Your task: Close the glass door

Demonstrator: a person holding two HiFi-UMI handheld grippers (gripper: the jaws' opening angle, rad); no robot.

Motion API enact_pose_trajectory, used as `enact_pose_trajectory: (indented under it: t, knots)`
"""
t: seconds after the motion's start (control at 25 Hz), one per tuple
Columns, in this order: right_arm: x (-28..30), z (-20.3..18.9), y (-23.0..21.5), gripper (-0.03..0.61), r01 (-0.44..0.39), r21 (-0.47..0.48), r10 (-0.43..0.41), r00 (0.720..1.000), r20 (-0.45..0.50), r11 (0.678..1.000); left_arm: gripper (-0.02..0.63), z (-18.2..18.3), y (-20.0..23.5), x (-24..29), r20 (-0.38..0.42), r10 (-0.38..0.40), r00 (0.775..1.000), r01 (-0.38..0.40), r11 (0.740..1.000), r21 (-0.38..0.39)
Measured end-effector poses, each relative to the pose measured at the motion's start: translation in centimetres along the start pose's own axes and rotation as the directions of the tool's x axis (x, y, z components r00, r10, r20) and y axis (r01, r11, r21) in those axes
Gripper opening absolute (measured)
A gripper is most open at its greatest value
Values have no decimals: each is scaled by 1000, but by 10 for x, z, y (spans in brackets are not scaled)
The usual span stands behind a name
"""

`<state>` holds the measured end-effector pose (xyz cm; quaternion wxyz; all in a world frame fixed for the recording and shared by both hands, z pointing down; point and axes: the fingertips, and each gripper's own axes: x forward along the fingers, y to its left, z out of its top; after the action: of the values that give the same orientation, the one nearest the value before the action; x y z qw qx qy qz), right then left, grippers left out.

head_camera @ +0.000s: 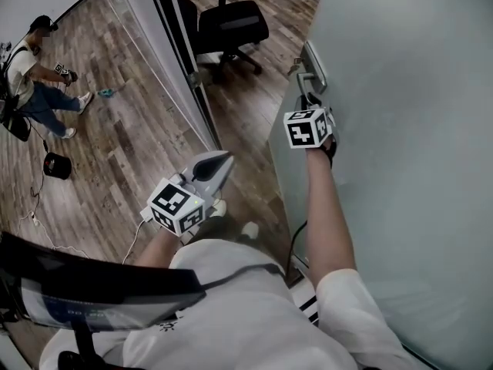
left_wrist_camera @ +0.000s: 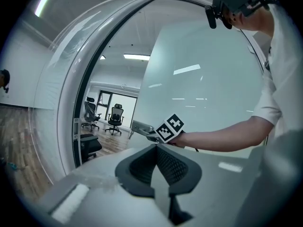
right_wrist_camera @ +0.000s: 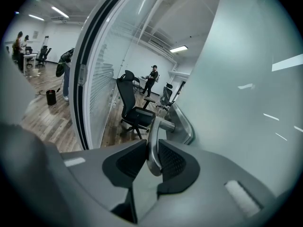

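Two grippers show in the head view, one in each of the person's hands. The right gripper reaches out to the frosted glass door, which fills the right side of that view. Its marker cube sits just below the metal lever handle near the door's edge. In the right gripper view the jaws of this gripper pinch the lever handle from both sides, the ribbed pads pressing on the metal bar. The door stands ajar, its handle edge well apart from the dark door frame. Through the gap show the wooden floor and a black office chair. The left gripper is held low in front of the person's body, near the frame and touching nothing. The left gripper view shows its jaws pressed together at the tips with nothing between them. Beyond them the right hand's marker cube sits at the handle. Another person stands far off on the floor at the upper left.
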<state>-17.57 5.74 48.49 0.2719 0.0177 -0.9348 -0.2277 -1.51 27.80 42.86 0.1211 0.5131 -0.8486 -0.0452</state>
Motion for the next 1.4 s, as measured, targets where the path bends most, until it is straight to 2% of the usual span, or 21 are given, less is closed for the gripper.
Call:
enact_pose_trajectory:
  t: [0.28,0.56,0.8,1.0,1.4]
  knots:
    - [-3,7,24,81,-36,-29,36,999,21,999,5,11,20,-5,16,-41,999,41,999,17]
    - [-6,13,34,84,-78,-49,81,995,55,996,5,20,55,-8,-17,-102,995,102,994,37]
    - [-5,12,55,84,-109,-66,112,993,43,992,5,19,87,-9,-31,-173,985,174,984,38]
    - [2,44,74,84,-143,-90,147,988,43,986,5,40,128,-14,-40,-217,975,218,975,37]
    - [-20,34,107,87,-166,-84,170,985,43,983,5,35,132,-29,-48,-288,956,291,955,60]
